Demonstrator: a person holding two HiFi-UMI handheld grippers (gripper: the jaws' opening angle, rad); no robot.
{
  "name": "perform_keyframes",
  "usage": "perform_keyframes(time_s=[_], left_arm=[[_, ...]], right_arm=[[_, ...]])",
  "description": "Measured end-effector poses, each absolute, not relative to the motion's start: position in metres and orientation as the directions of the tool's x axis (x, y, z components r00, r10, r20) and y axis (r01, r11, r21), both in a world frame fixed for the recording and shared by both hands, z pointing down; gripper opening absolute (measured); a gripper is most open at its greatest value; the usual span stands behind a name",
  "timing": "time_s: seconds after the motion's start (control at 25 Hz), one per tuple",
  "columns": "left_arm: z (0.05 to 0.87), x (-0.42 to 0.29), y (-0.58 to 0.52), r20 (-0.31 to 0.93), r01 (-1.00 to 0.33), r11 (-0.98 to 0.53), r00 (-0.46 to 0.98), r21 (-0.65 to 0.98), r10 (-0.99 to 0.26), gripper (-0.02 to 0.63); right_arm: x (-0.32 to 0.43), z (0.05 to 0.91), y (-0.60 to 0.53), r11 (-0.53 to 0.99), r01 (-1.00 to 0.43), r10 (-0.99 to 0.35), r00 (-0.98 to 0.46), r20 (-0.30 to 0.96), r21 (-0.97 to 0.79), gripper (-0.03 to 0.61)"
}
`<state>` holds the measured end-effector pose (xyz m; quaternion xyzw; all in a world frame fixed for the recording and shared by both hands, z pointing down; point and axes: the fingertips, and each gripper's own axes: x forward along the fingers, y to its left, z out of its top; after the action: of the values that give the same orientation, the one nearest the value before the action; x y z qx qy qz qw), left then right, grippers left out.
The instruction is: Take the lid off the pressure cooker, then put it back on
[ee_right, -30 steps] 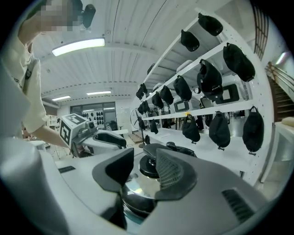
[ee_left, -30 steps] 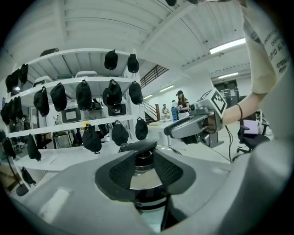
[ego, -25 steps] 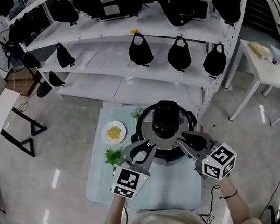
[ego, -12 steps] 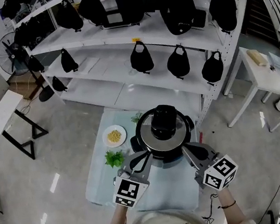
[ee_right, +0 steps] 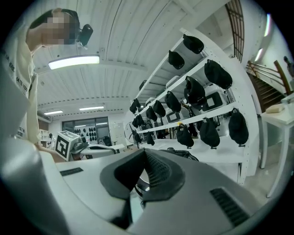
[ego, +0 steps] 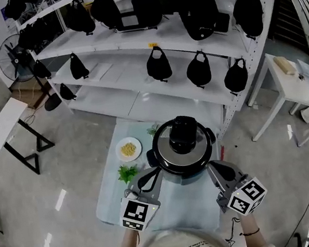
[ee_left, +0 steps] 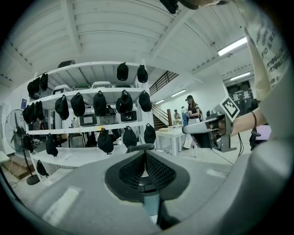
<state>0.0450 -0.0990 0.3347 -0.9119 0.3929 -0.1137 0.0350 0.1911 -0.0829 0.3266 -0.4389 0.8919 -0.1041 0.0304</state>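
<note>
left gripper [ego: 150,176]: just closed empty, drawn back | right gripper [ego: 214,168]: same

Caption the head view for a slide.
Left gripper and right gripper, both shut and empty, at the lidded pressure cooker's near side.

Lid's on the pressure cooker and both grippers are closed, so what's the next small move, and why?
Probably open both pairs of jaws first: the left gripper and right gripper are shut, empty, held back from the pressure cooker, whose lid sits in place ungrasped.
</note>
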Motion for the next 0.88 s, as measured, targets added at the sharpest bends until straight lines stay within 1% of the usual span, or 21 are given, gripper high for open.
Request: perform_keyframes(time_s=[0.4, 0.88], left_arm=[[0.336, 0.020, -0.105, 0.164, -0.739, -0.666, 0.648, -0.101, -0.744, 0.028], [0.342, 0.010, -0.118, 0.172, -0.750, -0.656, 0.637, -0.087, -0.752, 0.028]], right_arm=[[0.195, 0.319, -0.086, 0.535, -0.824, -0.836, -0.548, 0.020, -0.187, 0.005], [0.197, 0.321, -0.090, 0.502, -0.846, -0.857, -0.514, 0.026, -0.178, 0.005]])
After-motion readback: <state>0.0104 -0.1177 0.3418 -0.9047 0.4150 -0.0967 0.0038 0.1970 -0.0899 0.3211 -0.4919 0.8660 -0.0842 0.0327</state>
